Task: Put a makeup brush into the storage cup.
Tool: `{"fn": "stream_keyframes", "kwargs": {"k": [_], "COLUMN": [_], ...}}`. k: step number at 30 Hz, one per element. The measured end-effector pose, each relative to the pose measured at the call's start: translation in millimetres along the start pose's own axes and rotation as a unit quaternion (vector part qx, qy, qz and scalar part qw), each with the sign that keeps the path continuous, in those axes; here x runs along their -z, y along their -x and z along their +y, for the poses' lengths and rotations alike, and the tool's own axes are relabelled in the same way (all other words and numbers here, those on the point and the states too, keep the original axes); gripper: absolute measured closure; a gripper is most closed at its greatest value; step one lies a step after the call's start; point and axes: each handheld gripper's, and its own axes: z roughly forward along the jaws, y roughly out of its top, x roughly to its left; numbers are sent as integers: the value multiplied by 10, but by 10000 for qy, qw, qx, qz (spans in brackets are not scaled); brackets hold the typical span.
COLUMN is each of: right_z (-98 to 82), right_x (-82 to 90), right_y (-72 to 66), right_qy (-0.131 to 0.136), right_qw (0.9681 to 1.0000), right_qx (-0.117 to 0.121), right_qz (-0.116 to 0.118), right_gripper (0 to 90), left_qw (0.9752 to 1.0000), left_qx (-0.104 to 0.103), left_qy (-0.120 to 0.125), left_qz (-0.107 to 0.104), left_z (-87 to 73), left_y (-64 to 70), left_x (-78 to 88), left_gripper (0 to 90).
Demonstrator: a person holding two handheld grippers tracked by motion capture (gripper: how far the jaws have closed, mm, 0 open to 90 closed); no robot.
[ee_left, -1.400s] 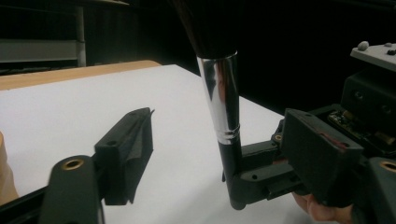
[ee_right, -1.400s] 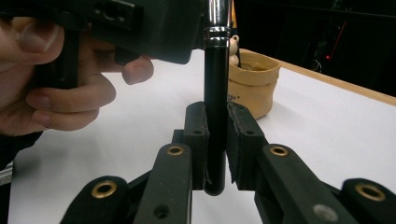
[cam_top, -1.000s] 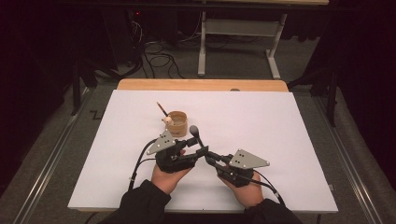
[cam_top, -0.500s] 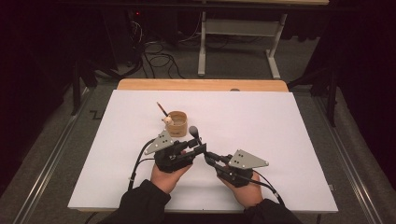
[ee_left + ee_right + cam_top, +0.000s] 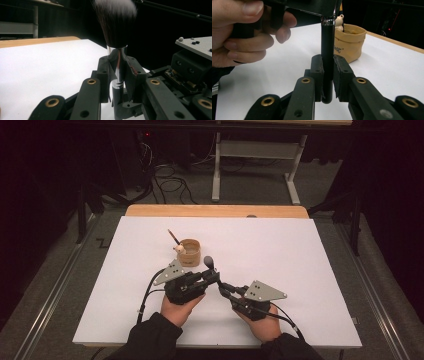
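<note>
Makeup brush (image 5: 214,272) is held between both grippers above the white tabletop (image 5: 300,270), just in front of the tan cup (image 5: 190,252). Right gripper (image 5: 327,75) is clamped on the black handle end; handle runs straight up through its jaws. Left gripper (image 5: 117,72) has just been closing and its jaws now press on the chrome ferrule (image 5: 117,60), directly below the bristle head (image 5: 115,20). So the brush's long axis runs from the right gripper's jaws to the left gripper's, bristles toward the cup. Left gripper is the nearer to the cup, which already holds a thin stick-like tool (image 5: 172,236). Judgement: a handover; the next move depends on the right gripper letting go along the handle axis.
</note>
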Motion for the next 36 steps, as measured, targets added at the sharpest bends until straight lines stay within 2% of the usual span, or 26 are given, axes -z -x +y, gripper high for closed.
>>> {"fn": "stream_keyframes", "kwargs": {"k": [28,36], "right_z": [0,0], "right_x": [-4,-21], "right_y": [-5,-12], "right_qy": [-16,-82], "right_qw": [10000,9999], "right_qx": [-14,-67], "right_qz": [57,57], "right_gripper": [790,653], "left_qw": [9998,9998], "left_qx": [-146,-173], "left_qy": [-14,-15], "left_qz": [-121,-79], "left_z": [4,8], "left_y": [15,8], "left_x": [6,15], "left_gripper": [768,767]}}
